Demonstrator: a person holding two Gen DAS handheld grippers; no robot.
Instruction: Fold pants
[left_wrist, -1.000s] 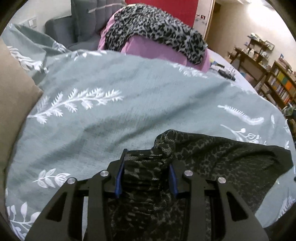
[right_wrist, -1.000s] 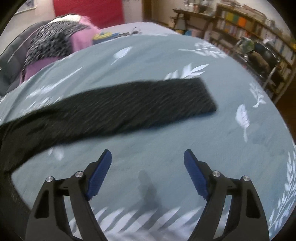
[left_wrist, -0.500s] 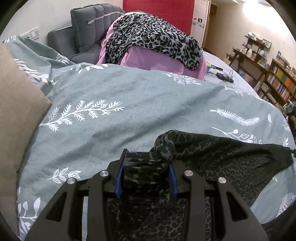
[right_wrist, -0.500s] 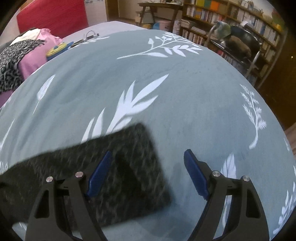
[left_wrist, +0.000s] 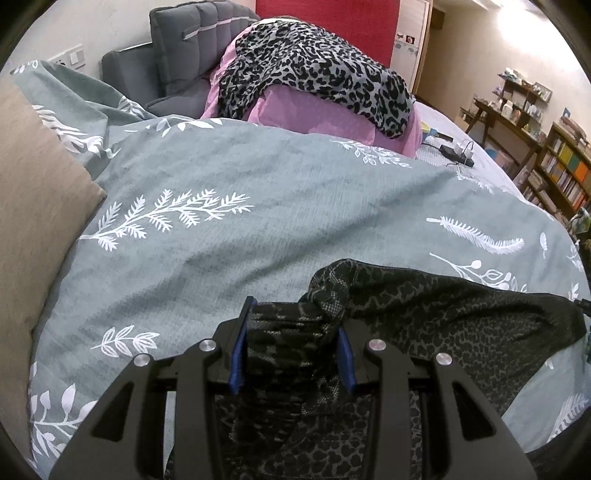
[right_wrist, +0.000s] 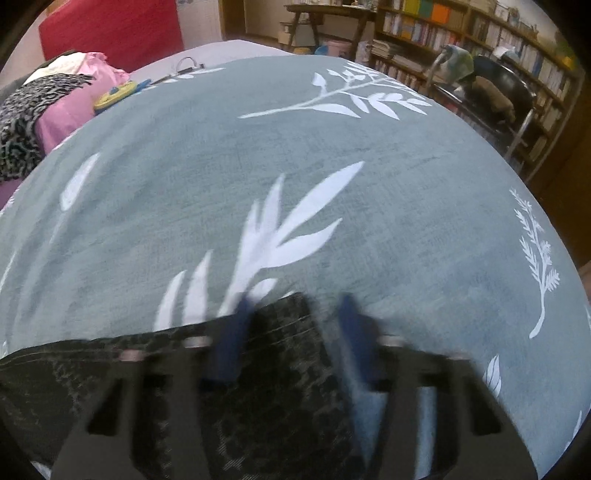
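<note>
Where blur smears right gripper (right_wrist: 291, 332), pants (right_wrist: 273, 369) hem indistinct

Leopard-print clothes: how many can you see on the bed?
2. The dark pants lie on the green duvet, bunched between the left gripper. A grey leopard garment is draped over the pink pile behind. More may be hidden in that pile.

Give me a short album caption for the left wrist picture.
Left gripper clamps a bunched end of dark patterned pants on a grey-green leaf-print bedspread.
</note>
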